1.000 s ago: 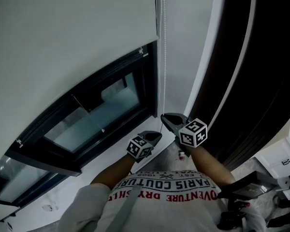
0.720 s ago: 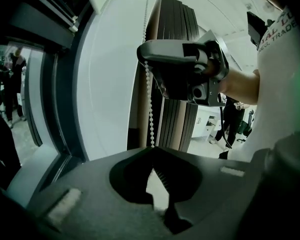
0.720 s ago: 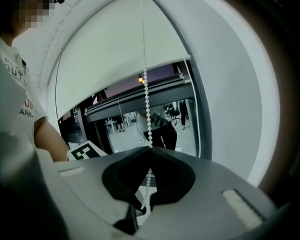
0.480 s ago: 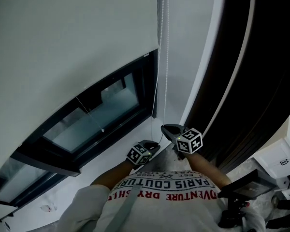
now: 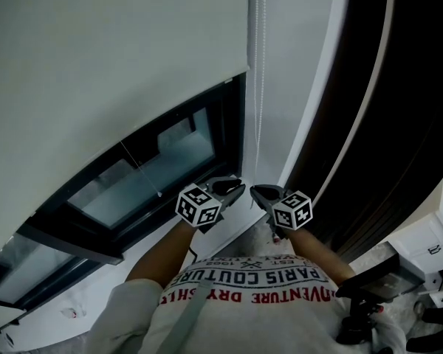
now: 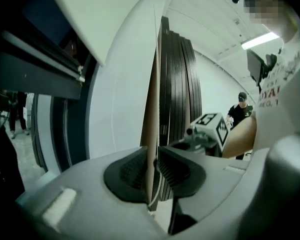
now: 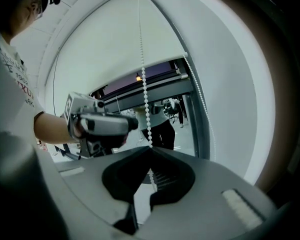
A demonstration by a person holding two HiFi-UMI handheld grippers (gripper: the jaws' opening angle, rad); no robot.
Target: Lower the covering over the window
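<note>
R gripper (image 7: 150,153) clamped on bead chain (image 7: 144,101), L gripper (image 6: 153,159) just opening round it, head view unclear

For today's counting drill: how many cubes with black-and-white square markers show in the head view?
2. One black-and-white marker cube sits on the left claw, the other on the right claw beside it; none looks hidden.

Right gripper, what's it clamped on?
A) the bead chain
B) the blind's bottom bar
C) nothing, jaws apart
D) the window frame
A: in the right gripper view, the right gripper has its jaws shut together on the bead chain, which runs straight up from them in front of the blind.
</note>
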